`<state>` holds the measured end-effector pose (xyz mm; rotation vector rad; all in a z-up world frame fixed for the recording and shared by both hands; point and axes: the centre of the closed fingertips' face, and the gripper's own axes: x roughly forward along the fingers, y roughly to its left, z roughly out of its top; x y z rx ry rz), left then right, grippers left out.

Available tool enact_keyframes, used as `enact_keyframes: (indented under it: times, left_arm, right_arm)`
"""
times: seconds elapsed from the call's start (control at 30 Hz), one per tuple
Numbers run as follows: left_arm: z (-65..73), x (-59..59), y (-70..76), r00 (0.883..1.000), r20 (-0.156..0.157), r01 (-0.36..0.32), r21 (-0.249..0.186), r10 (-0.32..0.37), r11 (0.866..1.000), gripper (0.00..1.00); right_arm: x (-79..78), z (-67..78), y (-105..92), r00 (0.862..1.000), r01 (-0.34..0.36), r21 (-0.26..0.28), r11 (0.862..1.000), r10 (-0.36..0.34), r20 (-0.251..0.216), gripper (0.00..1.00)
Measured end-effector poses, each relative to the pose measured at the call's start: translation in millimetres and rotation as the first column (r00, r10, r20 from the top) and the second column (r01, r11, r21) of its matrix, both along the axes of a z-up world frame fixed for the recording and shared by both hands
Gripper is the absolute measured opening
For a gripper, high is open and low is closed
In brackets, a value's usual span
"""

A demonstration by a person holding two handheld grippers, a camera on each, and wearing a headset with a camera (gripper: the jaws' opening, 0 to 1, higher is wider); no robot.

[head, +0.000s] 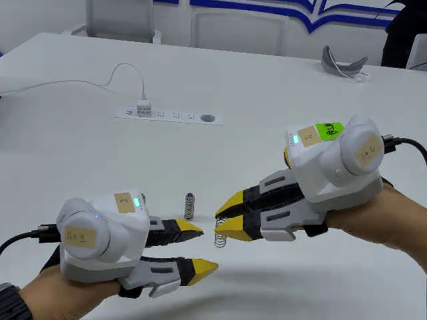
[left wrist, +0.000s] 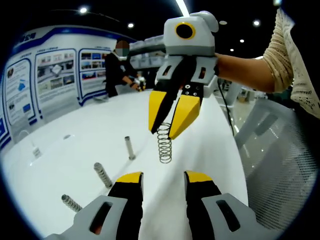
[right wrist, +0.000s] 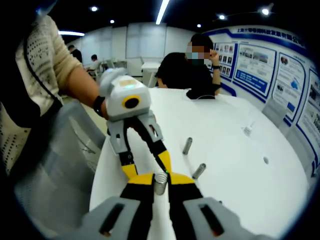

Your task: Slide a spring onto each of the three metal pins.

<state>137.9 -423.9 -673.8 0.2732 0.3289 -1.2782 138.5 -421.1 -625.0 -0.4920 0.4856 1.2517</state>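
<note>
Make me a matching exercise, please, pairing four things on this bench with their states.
Things:
1. left gripper
2. right gripper
3. far pin, as seen in the left gripper view
4. power strip

States:
A. shut on the spring
B. has a white plug in it
C. open, fingers holding nothing
D. bare, no spring on it

Pairs: 1-C; 2-A; 3-D; 4-B.

White table (head: 280,93) bearing a white power strip (head: 168,116) with a plugged-in charger (head: 144,107) and trailing cable (head: 67,83), a grey curved object (head: 341,65) near its far edge, a dark-clothed person (right wrist: 192,75) seated at one end, and blue-framed wall panels (right wrist: 257,57) beyond.
</note>
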Motion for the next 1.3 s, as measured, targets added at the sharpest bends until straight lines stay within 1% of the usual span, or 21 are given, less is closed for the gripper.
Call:
enact_keyframes:
  times: [0.3,0.63,0.87,1.13,1.3]
  left_arm:
    - [1.5,1.6,14.3,0.999,-0.009,-0.047,-0.021,0.047,0.999,0.39]
    - [0.7,7.4,33.2,0.993,-0.023,-0.119,-0.039,0.118,0.992,0.44]
    - [-4.9,8.8,46.5,0.986,-0.039,-0.161,-0.036,0.160,0.986,0.46]
    - [-10.6,11.8,62.5,0.978,-0.044,-0.204,-0.020,0.203,0.979,0.48]
    - [-12.0,13.2,70.1,0.972,-0.051,-0.229,-0.023,0.228,0.973,0.49]
  right_arm:
    - [5.8,2.8,-7.6,1.000,0.030,0.008,1.000,-0.030,0.009,0.11]
    - [13.6,4.5,-16.1,0.998,0.064,0.013,0.998,-0.064,0.020,0.11]
    - [19.4,7.4,-22.6,0.996,0.089,0.024,0.996,-0.090,0.028,0.12]
    - [29.6,12.8,-32.4,0.991,0.130,0.037,0.991,-0.131,0.041,0.12]
    - [37.4,14.2,-37.7,0.988,0.148,0.042,0.988,-0.150,0.046,0.12]
